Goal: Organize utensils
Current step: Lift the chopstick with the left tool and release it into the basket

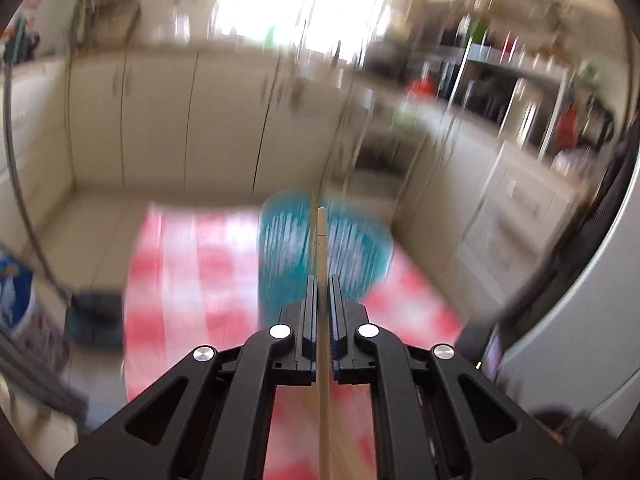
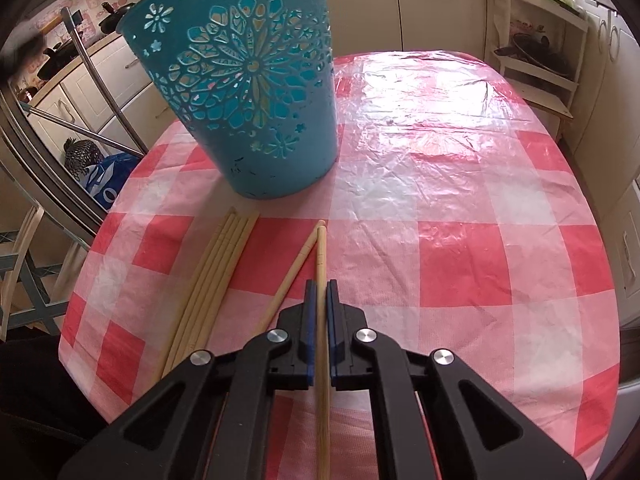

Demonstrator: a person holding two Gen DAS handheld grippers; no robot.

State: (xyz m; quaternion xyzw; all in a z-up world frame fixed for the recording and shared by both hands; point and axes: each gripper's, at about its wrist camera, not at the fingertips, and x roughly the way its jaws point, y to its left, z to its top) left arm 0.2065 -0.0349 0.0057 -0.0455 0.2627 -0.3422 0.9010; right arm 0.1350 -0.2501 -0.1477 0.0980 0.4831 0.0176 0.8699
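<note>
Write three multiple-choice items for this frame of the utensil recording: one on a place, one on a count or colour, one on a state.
1. Where does the bundle of chopsticks lie on the table?
A. Inside the basket
B. On the cloth, in front of the basket
C. On the floor

2. What colour is the cut-out basket?
A. Teal
B. Yellow
C. Black

3. What is the right gripper doing?
A. Standing wide open, empty
B. Shut on a spoon
C. Shut on a chopstick

Answers: 1 B, the bundle lies flat on the checked cloth just before the basket's base. 2 A, its patterned wall is teal. 3 C, the held chopstick runs between the pads, which press on it.
</note>
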